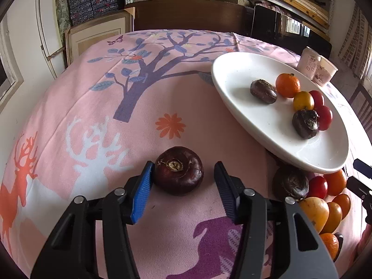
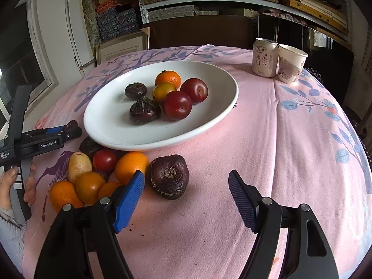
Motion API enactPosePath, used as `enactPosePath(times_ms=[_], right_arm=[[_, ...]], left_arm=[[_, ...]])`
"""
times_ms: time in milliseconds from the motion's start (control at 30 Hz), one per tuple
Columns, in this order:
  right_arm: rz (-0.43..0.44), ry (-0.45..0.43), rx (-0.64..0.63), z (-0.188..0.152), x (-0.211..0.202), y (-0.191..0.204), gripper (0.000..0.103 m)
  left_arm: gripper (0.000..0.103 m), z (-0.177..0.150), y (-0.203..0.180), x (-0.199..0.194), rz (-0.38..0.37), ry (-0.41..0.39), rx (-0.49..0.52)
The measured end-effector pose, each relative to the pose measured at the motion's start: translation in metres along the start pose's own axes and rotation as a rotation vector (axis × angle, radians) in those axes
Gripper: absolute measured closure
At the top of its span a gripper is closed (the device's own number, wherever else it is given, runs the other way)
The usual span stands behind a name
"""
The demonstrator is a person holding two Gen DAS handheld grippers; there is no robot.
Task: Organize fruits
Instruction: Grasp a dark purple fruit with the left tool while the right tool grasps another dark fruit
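While white plate (image 2: 216, 116) already holds six fruits, task looks partly done. Loose pile (image 2: 93, 179) of oranges and tomatoes waits on pink tablecloth (image 2: 290, 139) just beside plate rim. Left gripper (image 1: 183, 181) straddles dark water chestnut (image 1: 178, 169): one pad touching, other apart, no pinch yet. Right gripper (image 2: 186, 186) spread, empty, beside second chestnut (image 2: 168, 176). Most fruit left to move, likely.
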State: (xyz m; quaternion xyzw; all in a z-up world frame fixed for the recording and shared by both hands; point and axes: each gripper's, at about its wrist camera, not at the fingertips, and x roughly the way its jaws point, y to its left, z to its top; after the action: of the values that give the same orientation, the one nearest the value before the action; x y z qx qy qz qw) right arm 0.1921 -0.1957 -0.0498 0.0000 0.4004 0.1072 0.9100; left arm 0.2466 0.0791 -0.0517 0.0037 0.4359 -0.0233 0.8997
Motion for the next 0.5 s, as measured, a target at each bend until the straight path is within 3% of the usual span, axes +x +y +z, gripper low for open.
enactPosePath(times_ms=[133, 500], right_arm=[[0.041, 0.014, 0.031, 0.000, 0.004, -0.004, 0.037], [0.085, 0.038, 0.064, 0.004, 0.017, -0.004, 0.037]], left_arm=[[0.051, 0.000, 0.001, 0.000, -0.007, -0.001, -0.007], [0.052, -0.003, -0.004, -0.001, -0.006, -0.001, 0.015]])
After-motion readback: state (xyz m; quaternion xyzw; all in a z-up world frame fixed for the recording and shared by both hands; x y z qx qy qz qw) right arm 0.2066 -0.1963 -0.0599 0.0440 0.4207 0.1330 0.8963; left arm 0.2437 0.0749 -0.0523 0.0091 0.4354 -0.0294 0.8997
